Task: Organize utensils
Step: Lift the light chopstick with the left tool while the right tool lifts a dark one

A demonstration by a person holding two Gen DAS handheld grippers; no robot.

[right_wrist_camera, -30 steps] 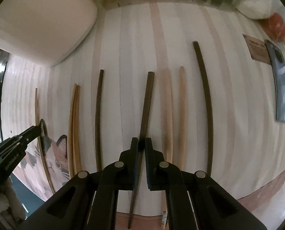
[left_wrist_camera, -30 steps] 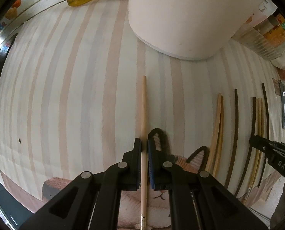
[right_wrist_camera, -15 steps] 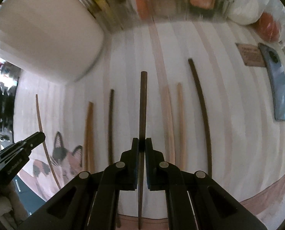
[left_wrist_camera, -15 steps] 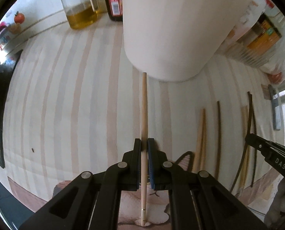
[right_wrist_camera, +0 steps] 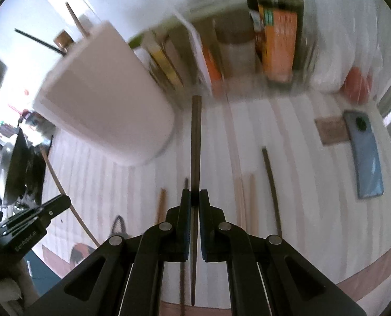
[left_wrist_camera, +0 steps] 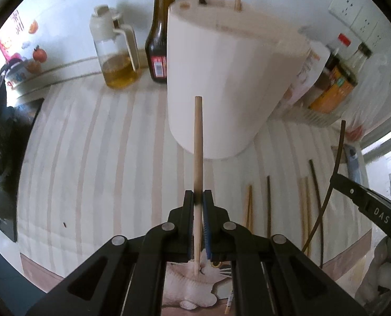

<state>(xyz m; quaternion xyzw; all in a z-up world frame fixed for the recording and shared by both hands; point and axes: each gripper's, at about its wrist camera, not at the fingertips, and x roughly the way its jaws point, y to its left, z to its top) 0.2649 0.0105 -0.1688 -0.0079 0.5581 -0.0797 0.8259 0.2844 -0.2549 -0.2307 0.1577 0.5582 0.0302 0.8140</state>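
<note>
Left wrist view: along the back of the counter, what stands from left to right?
Oil dispenser → dark sauce bottle → white utensil holder → orange-labelled bottle.

A home kitchen counter: at 11 o'clock a glass oil jug with yellow oil (left_wrist_camera: 116,52) beside a dark sauce bottle with a red label (left_wrist_camera: 160,39); at 2 o'clock more labelled condiment bottles (left_wrist_camera: 335,87); white tiled wall with sockets (left_wrist_camera: 353,10).
</note>
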